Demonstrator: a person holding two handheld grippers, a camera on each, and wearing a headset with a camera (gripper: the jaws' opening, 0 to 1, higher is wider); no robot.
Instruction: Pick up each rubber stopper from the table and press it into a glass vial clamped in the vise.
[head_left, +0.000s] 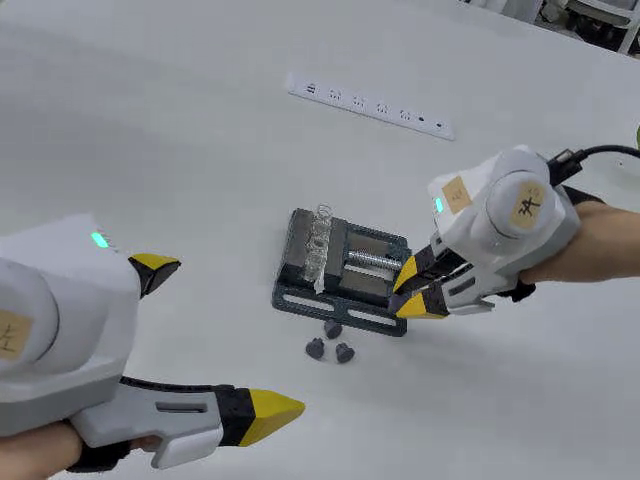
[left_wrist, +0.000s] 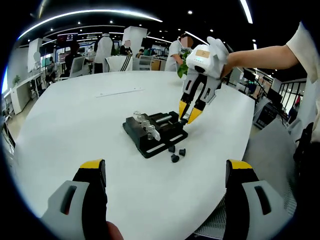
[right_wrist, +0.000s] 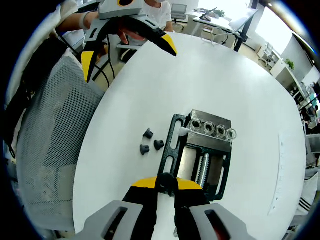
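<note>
A black vise (head_left: 297, 296) stands mid-table with several clear glass vials (head_left: 320, 240) clamped in a row in its jaws; the same vials (right_wrist: 210, 129) show open-mouthed from above. Three dark rubber stoppers (head_left: 332, 329) lie loose on the table just in front of the vise. My right gripper (head_left: 410, 292) is at the vise's right end, shut on the black screw knob (right_wrist: 166, 181). My left gripper (head_left: 215, 338) hovers wide open and holds nothing, well to the near left of the stoppers (left_wrist: 174, 158).
A white power strip (head_left: 370, 105) lies across the far side of the round white table (head_left: 150, 120). A grey mesh chair (right_wrist: 55, 135) stands at the table's edge near the person. People and desks fill the room behind.
</note>
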